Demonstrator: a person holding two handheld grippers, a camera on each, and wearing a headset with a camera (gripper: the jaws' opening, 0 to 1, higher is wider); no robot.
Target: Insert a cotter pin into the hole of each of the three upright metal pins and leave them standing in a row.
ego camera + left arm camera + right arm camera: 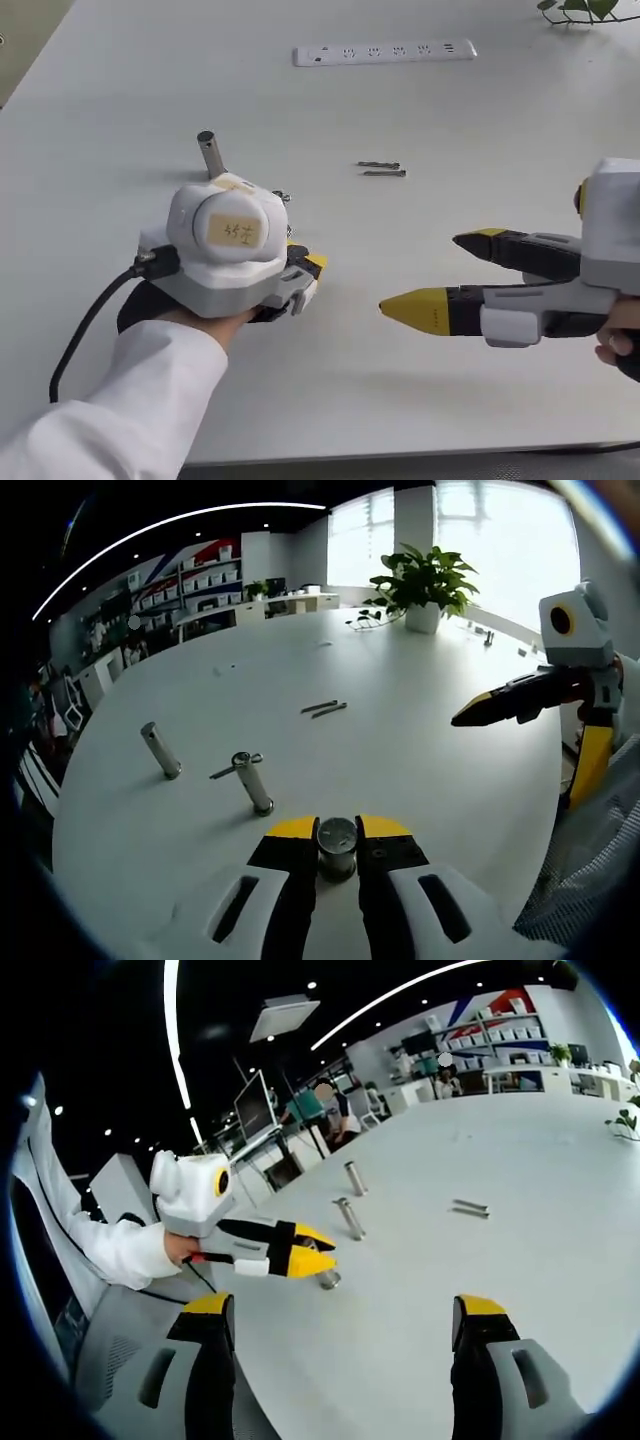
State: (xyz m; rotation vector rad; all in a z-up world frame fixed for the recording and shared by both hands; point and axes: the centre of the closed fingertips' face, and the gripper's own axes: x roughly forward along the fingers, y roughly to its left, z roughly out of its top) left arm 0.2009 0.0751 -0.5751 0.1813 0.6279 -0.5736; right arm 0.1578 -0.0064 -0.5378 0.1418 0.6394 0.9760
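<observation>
1. Clamping an upright metal pin (337,845) between the narrowly closed jaws of the left gripper (337,827), low over the white table (420,780).
2. Holding the right gripper (345,1305) nearby but apart, jaws spread wide and empty, tips aimed toward the left gripper.
3. Standing just beyond the held pin: a second pin (252,780), with what looks like a cotter pin (228,771) already crossing its top.
4. Standing farther along, near the second: a third pin (160,750), apparently bare.
5. Lying mid-table, well apart from all three pins: two loose cotter pins (325,708), side by side.
6. Judging the step in hand: steadying the held pin to receive its cotter pin, with probably one of three done.
7. Calling next for: reaching the right gripper to the loose cotter pins, pinching one, then lining it up with the held pin's small cross hole.
</observation>
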